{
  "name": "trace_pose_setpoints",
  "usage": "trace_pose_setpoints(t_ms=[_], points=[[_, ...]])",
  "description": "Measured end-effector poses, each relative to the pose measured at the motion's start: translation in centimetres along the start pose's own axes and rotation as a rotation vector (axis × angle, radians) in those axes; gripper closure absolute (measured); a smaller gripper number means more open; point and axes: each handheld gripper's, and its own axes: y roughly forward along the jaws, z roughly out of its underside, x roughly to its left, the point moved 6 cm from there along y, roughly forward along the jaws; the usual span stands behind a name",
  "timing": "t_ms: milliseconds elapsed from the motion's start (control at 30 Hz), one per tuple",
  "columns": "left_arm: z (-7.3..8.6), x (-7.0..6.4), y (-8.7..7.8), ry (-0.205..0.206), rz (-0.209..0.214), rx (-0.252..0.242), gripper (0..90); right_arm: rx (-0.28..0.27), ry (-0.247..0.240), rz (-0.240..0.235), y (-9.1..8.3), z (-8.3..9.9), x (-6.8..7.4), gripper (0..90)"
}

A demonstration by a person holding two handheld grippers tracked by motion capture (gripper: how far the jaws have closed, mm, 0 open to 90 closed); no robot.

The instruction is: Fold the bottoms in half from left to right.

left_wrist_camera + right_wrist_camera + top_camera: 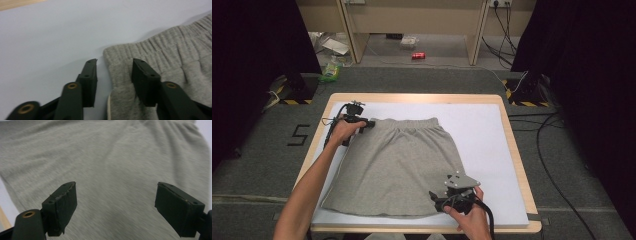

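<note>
While the grey skirt [394, 165] lies flat on the white-covered surface [484, 130], left tongs [113, 75] straddle its waistband corner, spread; right tongs [115, 207] spread near the front edge.

Both forearms are bare, with no sleeve reaching the wrists. The left tool [371, 123] is black, with a small dark fitting standing on top and a black cable looping off behind the hand. The right tool [432, 196] is black too and carries a grey three-cornered plate dotted with pale screw heads; a thick black cable trails from it. Up close, each tool ends in two blocky black jaws with worn, chipped edges, hinged on arms with brass-coloured rivets.
</note>
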Motion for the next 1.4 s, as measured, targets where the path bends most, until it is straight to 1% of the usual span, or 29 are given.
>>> trace_pose_setpoints(t_ms=[33,100,133,200,300,433,467,500,567,667,700,733,767,833,867,900,967,1000,1033,1067,1100,1133,1167,1200,1233,1267,1300,1333,1400], points=[[0.0,-0.1,0.0,0.006,0.002,0.003,68.1,0.002,-0.006,-0.010,0.3,-0.2,0.4,18.4],[-0.1,-0.3,0.1,0.019,0.008,0.006,72.3,0.000,-0.020,-0.025,1.0,-0.8,1.1,18.5],[-0.1,-0.3,0.1,0.024,0.009,0.006,73.6,-0.003,-0.027,-0.034,1.3,-1.1,1.5,18.5],[-0.1,-0.3,0.1,0.022,0.020,0.006,74.9,-0.005,-0.043,-0.054,2.0,-1.7,2.5,18.6],[0.0,-0.1,0.0,0.011,0.040,0.001,75.7,-0.011,-0.073,-0.084,3.3,-2.9,4.0,19.0],[0.0,0.0,0.0,0.014,0.048,-0.002,76.0,-0.016,-0.119,-0.118,5.2,-4.4,6.1,19.4],[0.1,0.0,0.0,0.016,0.048,-0.005,76.0,-0.017,-0.127,-0.136,6.1,-5.0,7.1,19.9],[0.1,0.0,0.0,0.015,0.048,-0.007,76.0,-0.017,-0.127,-0.136,6.1,-5.0,7.1,19.9],[0.1,0.0,0.0,0.017,0.048,-0.010,76.0,-0.021,-0.141,-0.152,6.9,-5.5,8.1,20.0],[0.1,-0.1,0.0,0.025,0.040,-0.007,76.0,-0.026,-0.145,-0.175,8.0,-6.3,9.5,20.7],[0.1,-0.1,0.0,0.028,0.032,-0.007,75.9,-0.030,-0.149,-0.195,8.6,-6.8,10.6,21.1],[0.1,-0.1,0.0,0.028,0.032,-0.007,75.9,-0.033,-0.154,-0.202,9.0,-7.0,11.1,21.4],[0.1,-0.1,0.0,0.028,0.031,-0.008,75.9,-0.033,-0.154,-0.202,9.0,-7.0,11.1,21.4],[0.1,-0.1,0.0,0.029,0.028,-0.010,75.9,-0.037,-0.162,-0.215,9.6,-7.4,12.2,21.7],[0.1,-0.2,0.0,0.031,0.027,-0.011,75.8,-0.044,-0.166,-0.231,10.2,-7.8,13.4,22.3],[0.1,-0.2,0.0,0.031,0.027,-0.011,75.8,-0.044,-0.166,-0.231,10.2,-7.8,13.4,22.3],[0.1,-0.1,0.0,0.030,0.028,-0.014,75.8,-0.043,-0.160,-0.246,10.8,-8.1,14.4,22.6],[0.1,-0.1,0.0,0.022,0.036,-0.013,75.7,-0.039,-0.165,-0.269,11.4,-8.3,15.5,23.0],[0.1,-0.1,0.0,0.022,0.036,-0.013,75.7,-0.038,-0.167,-0.278,11.6,-8.4,16.0,23.6],[0.2,0.0,0.0,0.022,0.041,-0.018,75.7,-0.038,-0.176,-0.284,11.9,-8.6,16.4,23.9],[0.2,0.0,0.0,0.022,0.041,-0.018,75.7,-0.038,-0.176,-0.284,11.9,-8.6,16.4,23.9],[0.2,0.0,0.0,0.022,0.045,-0.020,75.7,-0.034,-0.180,-0.289,12.1,-8.6,16.8,24.0],[0.2,0.0,0.0,0.022,0.048,-0.021,75.7,-0.034,-0.194,-0.298,12.6,-8.8,17.6,25.1],[0.2,0.0,0.0,0.020,0.049,-0.023,75.7,-0.034,-0.194,-0.298,12.6,-8.8,17.6,25.1],[0.2,0.1,0.0,0.019,0.050,-0.024,75.6,-0.030,-0.205,-0.304,13.1,-8.9,18.4,25.7],[0.2,0.1,0.0,0.020,0.050,-0.024,75.6,-0.030,-0.205,-0.304,13.1,-8.9,18.4,25.7],[0.2,0.1,0.0,0.024,0.050,-0.022,75.7,-0.028,-0.202,-0.317,13.6,-9.0,19.1,27.3],[0.2,0.1,0.0,0.024,0.050,-0.022,75.6,-0.028,-0.202,-0.317,13.6,-9.0,19.1,27.3],[0.2,0.1,0.0,0.027,0.050,-0.022,75.6,-0.037,-0.212,-0.321,14.0,-9.2,19.8,27.4]])
